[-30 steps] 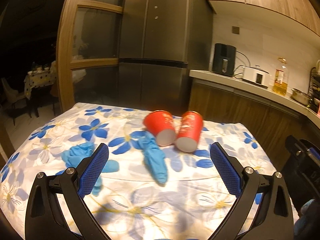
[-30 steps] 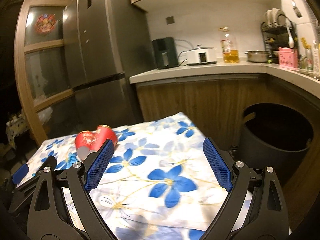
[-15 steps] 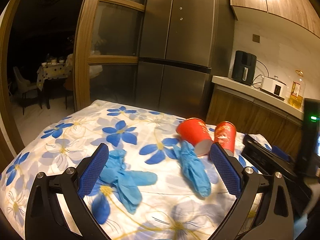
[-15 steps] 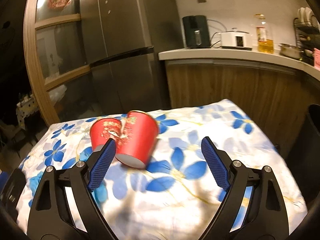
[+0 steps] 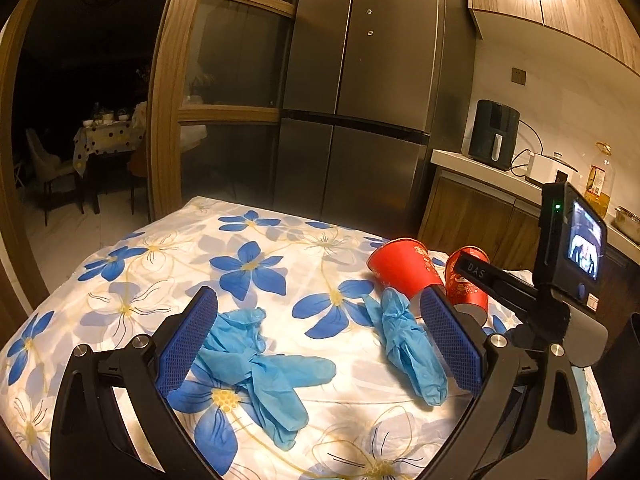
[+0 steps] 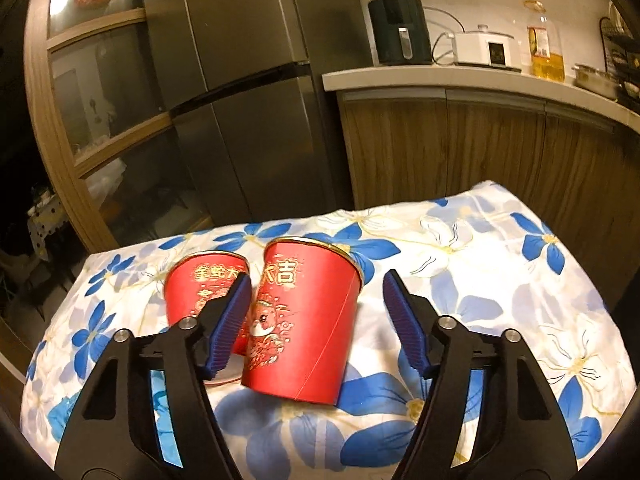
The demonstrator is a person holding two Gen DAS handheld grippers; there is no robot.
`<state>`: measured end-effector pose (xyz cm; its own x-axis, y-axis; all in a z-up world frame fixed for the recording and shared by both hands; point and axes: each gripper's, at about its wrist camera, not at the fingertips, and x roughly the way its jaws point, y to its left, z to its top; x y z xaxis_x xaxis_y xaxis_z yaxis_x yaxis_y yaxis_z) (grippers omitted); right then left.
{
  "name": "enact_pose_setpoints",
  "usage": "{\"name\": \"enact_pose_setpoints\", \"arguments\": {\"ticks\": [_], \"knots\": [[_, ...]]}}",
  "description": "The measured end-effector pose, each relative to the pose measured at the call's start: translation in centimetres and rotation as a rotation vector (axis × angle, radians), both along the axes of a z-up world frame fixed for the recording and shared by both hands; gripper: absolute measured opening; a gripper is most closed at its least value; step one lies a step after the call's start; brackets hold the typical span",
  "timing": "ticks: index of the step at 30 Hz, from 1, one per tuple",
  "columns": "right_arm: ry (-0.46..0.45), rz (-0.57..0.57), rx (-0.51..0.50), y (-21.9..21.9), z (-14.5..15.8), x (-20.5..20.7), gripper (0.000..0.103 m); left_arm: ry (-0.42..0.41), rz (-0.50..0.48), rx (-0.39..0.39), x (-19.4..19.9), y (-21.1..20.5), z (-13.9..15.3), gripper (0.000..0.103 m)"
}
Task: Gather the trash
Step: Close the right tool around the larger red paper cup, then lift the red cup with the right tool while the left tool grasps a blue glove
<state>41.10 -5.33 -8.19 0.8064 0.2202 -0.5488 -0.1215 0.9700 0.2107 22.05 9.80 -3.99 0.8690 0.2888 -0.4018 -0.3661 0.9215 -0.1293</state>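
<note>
Two red paper cups lie on their sides on a table with a blue-flowered cloth [image 6: 480,264]. My right gripper [image 6: 316,316] is open, its fingers on either side of the nearer cup [image 6: 308,320]; the second cup [image 6: 196,292] lies just left of it. In the left wrist view, my left gripper [image 5: 320,340] is open above the cloth, with a crumpled blue glove [image 5: 256,364] by its left finger and another blue glove [image 5: 412,348] by its right finger. Both cups [image 5: 404,268] lie beyond, with the right gripper's body [image 5: 568,256] over them.
A steel fridge [image 5: 360,100] stands behind the table. A wooden counter [image 6: 480,80] on the right carries an air fryer [image 6: 400,32], a cooker and an oil bottle [image 6: 544,48]. A dark bin edge [image 5: 624,360] shows at the far right.
My right gripper has moved in close to the cups, its fingers now around the nearer one. My left gripper has swung left and down over the gloves.
</note>
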Motion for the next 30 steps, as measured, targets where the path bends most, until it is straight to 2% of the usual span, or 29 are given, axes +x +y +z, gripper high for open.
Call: {"name": "enact_pose_setpoints", "arguments": {"ticks": [7, 11, 26, 30], "knots": [[0.053, 0.016, 0.019, -0.1, -1.0, 1.0, 0.059, 0.014, -0.008, 0.014, 0.5, -0.5, -0.4, 0.097], [0.058, 0.019, 0.042, -0.5, -1.1, 1.0, 0.057, 0.018, -0.008, 0.014, 0.5, -0.6, -0.5, 0.097], [0.081, 0.027, 0.021, -0.2, -1.4, 1.3, 0.058, 0.021, -0.011, 0.030, 0.5, -1.0, -0.7, 0.097], [0.074, 0.034, 0.030, -0.7, -1.3, 0.9, 0.053, 0.027, -0.014, 0.023, 0.5, -1.1, -0.7, 0.097]]}}
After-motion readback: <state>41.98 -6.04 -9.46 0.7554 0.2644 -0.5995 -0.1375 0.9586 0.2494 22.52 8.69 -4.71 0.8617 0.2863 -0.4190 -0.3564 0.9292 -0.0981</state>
